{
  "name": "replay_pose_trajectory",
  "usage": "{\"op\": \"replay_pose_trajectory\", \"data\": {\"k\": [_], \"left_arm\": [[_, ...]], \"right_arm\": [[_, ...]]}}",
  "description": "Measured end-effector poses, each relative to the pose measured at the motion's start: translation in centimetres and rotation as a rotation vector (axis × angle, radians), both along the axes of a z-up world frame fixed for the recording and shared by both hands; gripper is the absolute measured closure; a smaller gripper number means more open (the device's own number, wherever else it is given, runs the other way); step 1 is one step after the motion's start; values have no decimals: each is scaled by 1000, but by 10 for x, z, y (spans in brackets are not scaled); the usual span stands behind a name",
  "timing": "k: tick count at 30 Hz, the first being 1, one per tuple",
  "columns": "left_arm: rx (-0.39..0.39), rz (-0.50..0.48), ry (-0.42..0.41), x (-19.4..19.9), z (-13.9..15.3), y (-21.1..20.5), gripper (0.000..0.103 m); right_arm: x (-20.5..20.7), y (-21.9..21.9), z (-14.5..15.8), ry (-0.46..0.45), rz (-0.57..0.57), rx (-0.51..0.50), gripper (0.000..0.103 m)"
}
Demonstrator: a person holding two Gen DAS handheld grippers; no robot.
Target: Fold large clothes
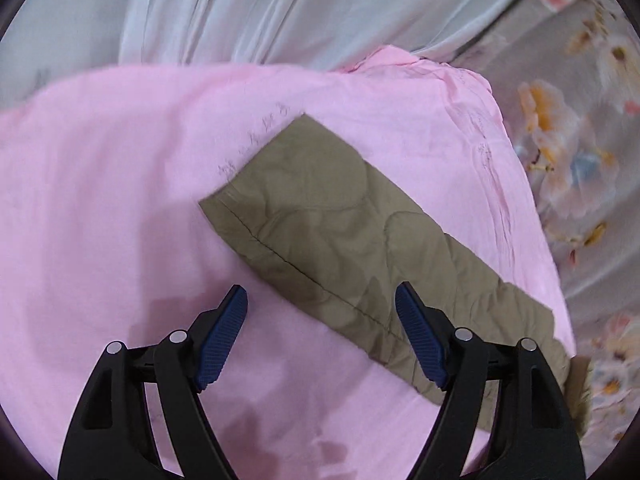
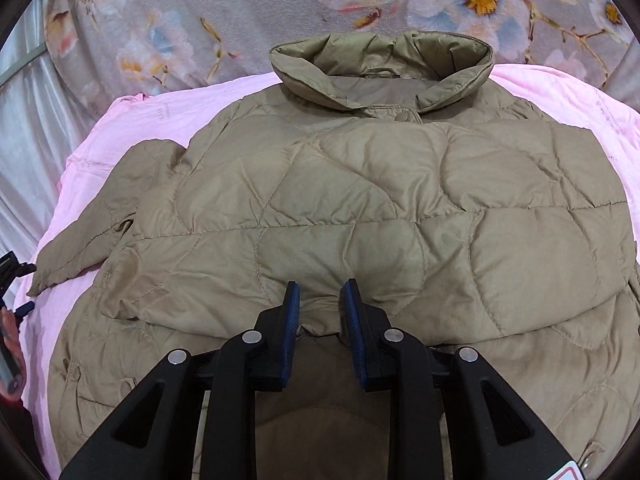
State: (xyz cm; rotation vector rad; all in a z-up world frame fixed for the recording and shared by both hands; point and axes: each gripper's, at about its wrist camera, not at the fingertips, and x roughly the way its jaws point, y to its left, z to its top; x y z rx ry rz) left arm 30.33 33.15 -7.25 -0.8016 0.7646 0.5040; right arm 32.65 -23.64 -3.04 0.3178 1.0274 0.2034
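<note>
On the pink sheet (image 1: 120, 160), left tongs (image 1: 321, 300) gape over a sleeve (image 1: 340, 220) (right tongs (image 2: 319, 298) pinch the jacket (image 2: 360, 200)).

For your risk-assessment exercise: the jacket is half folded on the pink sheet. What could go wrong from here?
1. The right gripper pinches only a small bunch of the puffy quilted jacket; the slick fabric may slip out as it is lifted.
2. The left gripper is open above the sleeve, holding nothing, so the sleeve could drag or splay out.
3. The loose pink sheet might get pinched along with the sleeve.
</note>
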Motion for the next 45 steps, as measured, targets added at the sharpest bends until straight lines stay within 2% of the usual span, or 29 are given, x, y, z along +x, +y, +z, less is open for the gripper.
{"op": "replay_pose_trajectory", "data": {"k": [1,4,6,10,14,17,18,21,25,31,34,35,37,38,39,42,45], "left_arm": [[-2,9,-3,1,-2,1,32],[11,-25,-17,10,0,-3,60],[9,-55,-24,17,2,-8,99],[84,-111,-69,19,31,-27,102],[208,-229,-174,18,90,-78,103],[295,-378,-271,17,137,-144,103],[318,-454,-307,17,153,-176,103],[364,-640,-368,11,178,-257,103],[359,-863,-387,2,177,-358,103],[268,-1016,-273,4,127,-443,102],[209,-1055,-201,9,97,-463,99],[189,-1062,-186,5,87,-465,93],[147,-1070,-163,3,75,-465,70],[126,-1062,-168,-1,74,-460,43],[100,-1037,-198,-3,77,-449,25],[75,-984,-282,-11,88,-416,15],[97,-896,-254,-1,88,-375,15]], "right_arm": [[-1,0,0,-1,-1,-1,80],[0,2,0,-2,-2,1,80],[1,1,-1,-2,-4,8,80],[0,-1,-1,-3,-7,17,80],[0,-2,-1,-5,-10,26,80],[-1,-4,1,-14,-17,42,80],[-2,-6,3,-20,-28,46,79],[-8,-16,12,-48,-79,59,75],[-20,-41,25,-71,-144,50,72],[-44,-81,30,-73,-221,-14,69],[-58,-102,26,-56,-265,-9,62],[-62,-108,24,-53,-276,-2,62],[-68,-119,23,-49,-301,13,57],[-70,-125,23,-51,-313,24,56],[-72,-129,23,-54,-323,33,53],[-74,-138,26,-67,-348,53,52],[-72,-145,28,-63,-357,111,50]]}}
